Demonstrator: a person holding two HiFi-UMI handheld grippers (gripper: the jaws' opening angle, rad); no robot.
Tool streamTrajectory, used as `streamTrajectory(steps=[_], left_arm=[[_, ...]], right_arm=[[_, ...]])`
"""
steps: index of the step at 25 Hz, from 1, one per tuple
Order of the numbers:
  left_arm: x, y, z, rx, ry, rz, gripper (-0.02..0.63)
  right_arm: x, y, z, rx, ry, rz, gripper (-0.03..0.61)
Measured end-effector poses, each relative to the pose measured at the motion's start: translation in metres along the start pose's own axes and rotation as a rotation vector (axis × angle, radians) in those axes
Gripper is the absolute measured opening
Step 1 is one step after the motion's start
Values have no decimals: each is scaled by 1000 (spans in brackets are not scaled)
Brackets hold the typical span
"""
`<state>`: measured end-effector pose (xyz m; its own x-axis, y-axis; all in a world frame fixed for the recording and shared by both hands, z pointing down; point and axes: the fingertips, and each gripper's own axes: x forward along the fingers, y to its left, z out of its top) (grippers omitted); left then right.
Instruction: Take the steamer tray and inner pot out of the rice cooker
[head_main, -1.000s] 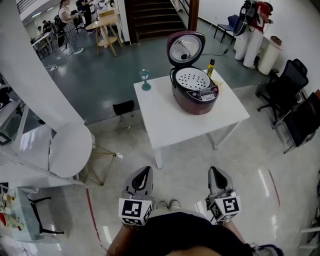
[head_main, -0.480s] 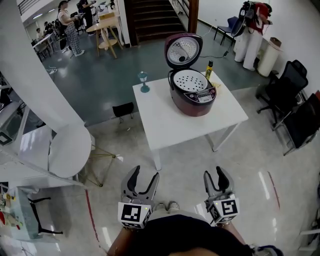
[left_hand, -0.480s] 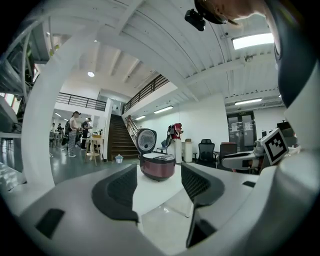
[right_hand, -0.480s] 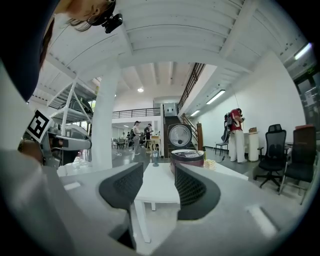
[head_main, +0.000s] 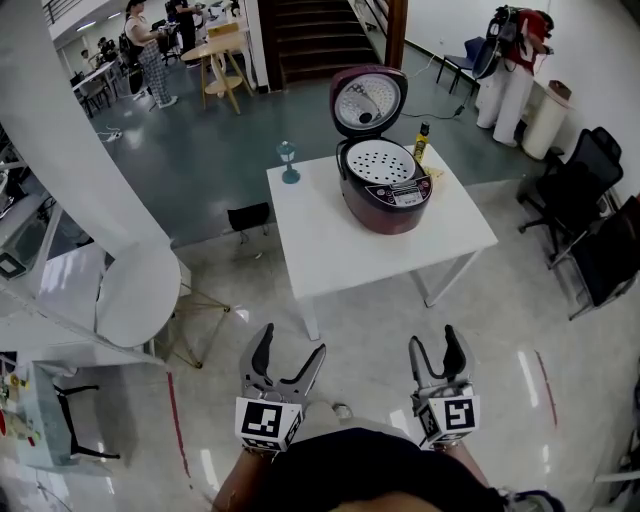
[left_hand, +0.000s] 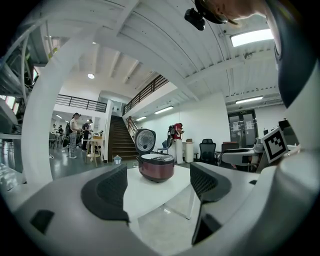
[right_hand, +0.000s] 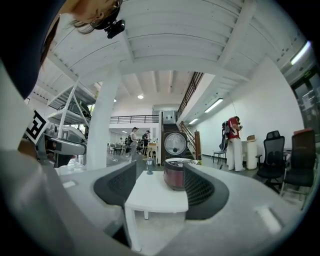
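1. Rice cooker (head_main: 385, 185) — maroon, standing on the far right part of the white table (head_main: 340, 250). Lid (head_main: 367, 100) raised upright at the back, pale inner face turned toward the near side.
2. Steamer tray (head_main: 378, 160) — white, perforated, seated in the open mouth of the cooker. Inner pot beneath it, hidden from every view.
3. Left gripper (head_main: 291, 342) — held low on the near side, well apart from the table and aimed at it. Jaws spread wide, having just been opening. Nothing between the pads; only the distant table and cooker seen through the gap.
4. Right gripper (head_main: 434, 342) — beside the left one, likewise well short of the table and aimed at it. Jaws apart, a little narrower than the left pair, having just been opening. Nothing between the pads.
5. Teal stemmed glass (head_main: 289, 162) — at the table's far left corner, upright.
6. Yellow bottle (head_main: 422, 142) with a dark cap — at the table's far edge, just behind the cooker on its right.
7. Round white top on thin legs (head_main: 140, 295) — left of the table, apart from it.
8. Black office chairs (head_main: 575, 190) — right of the table, well apart.
9. Staircase (head_main: 310, 35) — beyond the table's far side.
10. Person (head_main: 148, 50) standing by a wooden table — far beyond the white table's left side.
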<state>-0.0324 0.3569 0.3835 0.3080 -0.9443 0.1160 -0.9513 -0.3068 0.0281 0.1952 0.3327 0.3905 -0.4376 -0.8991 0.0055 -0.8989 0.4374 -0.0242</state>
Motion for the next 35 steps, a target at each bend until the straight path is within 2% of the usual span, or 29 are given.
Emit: streamTrajectory(steps=[2,6,10,14,18,22,25,29,35], left_arm=[[4,-5,-1,-7,2,2,373],[12,-9,-1,15,7,8,374],[26,-3,-4,-2,30,32,374],[41,11,-1,12,17,83,374],[67,20,-9,1,41,67,374],[102,34,-7,7,49,49,374],[134,46,2,1,33,39,374],[181,66,5,-2,57,17,373],[254,99,26,-13,39,2,374]], right_arm=[[2,-4,2,-4,-19,5,301],[8,-9,1,-17,-18,26,328],[17,-18,-3,1,-7,29,333],[36,-31,-10,6,12,28,334],[61,-49,-25,-31,62,-10,333],[98,-61,-23,-8,68,-15,333],[130,-68,-20,-33,87,-3,333],[178,-85,-13,-48,41,-9,333],[244,-114,-1,-52,16,-57,333]])
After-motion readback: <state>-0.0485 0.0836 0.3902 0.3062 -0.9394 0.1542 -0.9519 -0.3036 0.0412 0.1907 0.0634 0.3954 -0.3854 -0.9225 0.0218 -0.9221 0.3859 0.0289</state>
